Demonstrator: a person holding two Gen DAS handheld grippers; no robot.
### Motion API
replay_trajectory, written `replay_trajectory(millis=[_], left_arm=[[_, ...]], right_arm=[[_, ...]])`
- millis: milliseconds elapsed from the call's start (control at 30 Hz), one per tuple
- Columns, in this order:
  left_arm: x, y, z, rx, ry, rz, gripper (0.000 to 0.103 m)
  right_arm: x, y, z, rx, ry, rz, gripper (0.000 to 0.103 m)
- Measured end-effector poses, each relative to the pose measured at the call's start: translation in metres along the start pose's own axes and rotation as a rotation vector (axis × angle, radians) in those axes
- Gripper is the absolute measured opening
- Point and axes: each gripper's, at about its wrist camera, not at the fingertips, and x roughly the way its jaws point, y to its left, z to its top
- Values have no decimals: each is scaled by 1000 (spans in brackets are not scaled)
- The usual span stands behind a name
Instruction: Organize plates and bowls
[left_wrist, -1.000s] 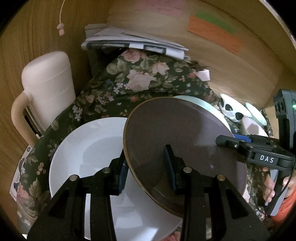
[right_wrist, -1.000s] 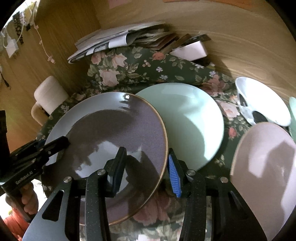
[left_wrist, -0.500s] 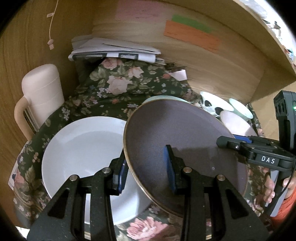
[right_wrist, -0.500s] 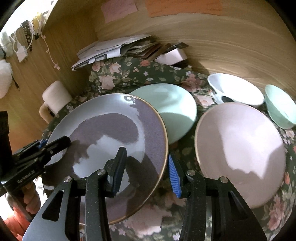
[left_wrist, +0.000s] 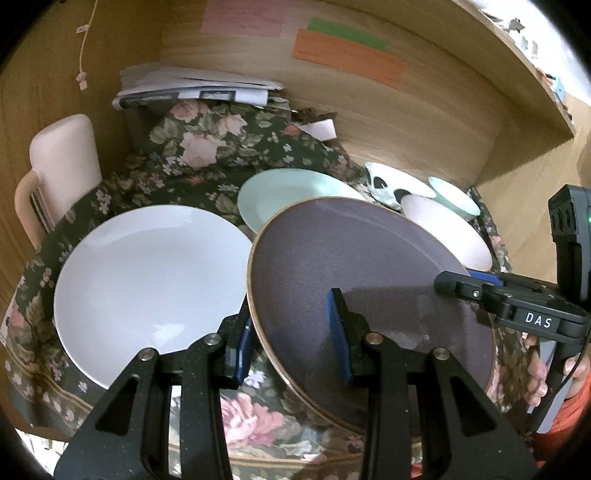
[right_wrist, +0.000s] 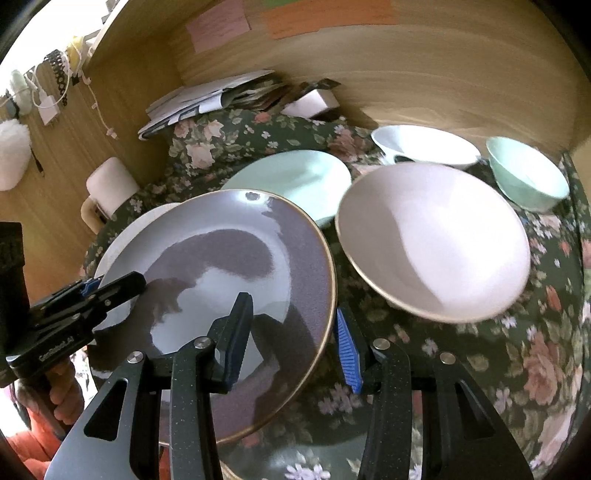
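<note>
A dark purple plate with a gold rim is held in the air above the floral tablecloth. My left gripper is shut on its left edge. My right gripper is shut on its right edge; it also shows in the left wrist view, and the left gripper in the right wrist view. A large white plate lies to the left, partly under the purple plate. A mint plate lies behind it. A pink bowl, a white bowl and a mint bowl stand to the right.
The dishes sit on a floral cloth inside a wooden alcove. A stack of papers lies at the back. A pink jug with a handle stands at the far left.
Both grippers have drawn back and up with the purple plate between them. The plate is now higher above the cloth, and the bowls on the right have come into view.
</note>
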Motion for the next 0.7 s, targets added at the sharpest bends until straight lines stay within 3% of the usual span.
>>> replay_trajectory(millis=[700], left_arm=[[33, -22, -23, 24, 111, -52, 36]], right_arm=[[6, -35, -34, 119, 66, -40, 40]])
